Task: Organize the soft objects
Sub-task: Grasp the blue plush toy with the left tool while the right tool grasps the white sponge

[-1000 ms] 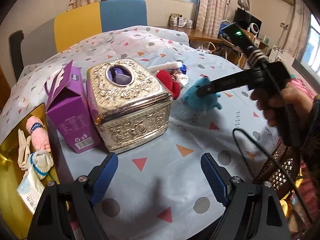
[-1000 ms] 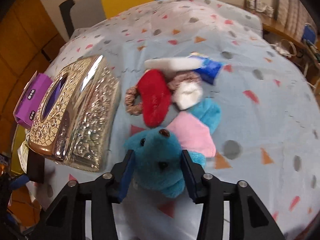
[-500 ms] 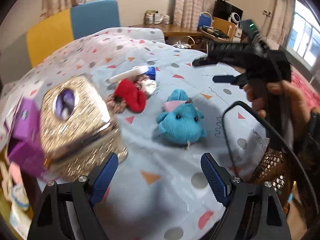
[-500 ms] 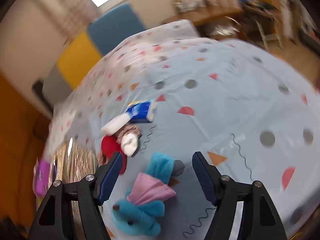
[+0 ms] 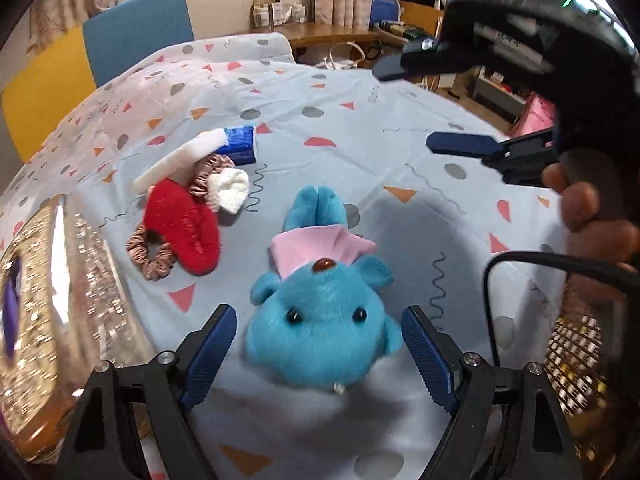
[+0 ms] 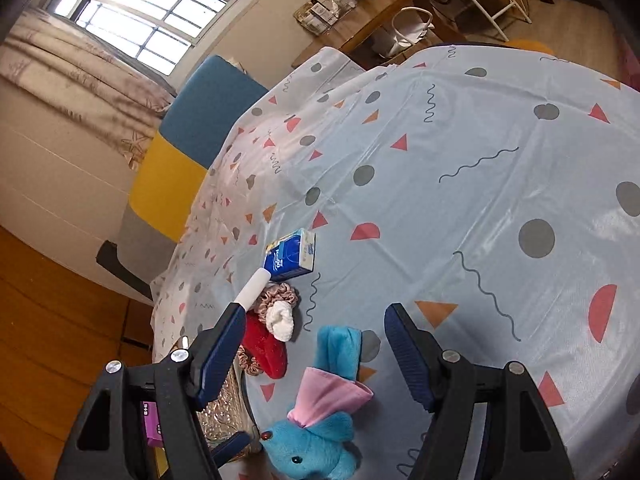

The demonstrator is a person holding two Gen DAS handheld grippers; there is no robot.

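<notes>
Blue plush point(image 5: 320, 320) lies on the desk point(image 5: 400, 128) right between the wide-apart left tongs point(image 5: 316, 344), untouched. Right tongs point(image 6: 312, 344) released, empty. Pickup step, I reckon: lower, then squeeze gently.

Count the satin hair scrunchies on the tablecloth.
2: one pink satin scrunchie beside the red plush piece's near end, another behind it by the white fluffy piece. More may be hidden.
</notes>
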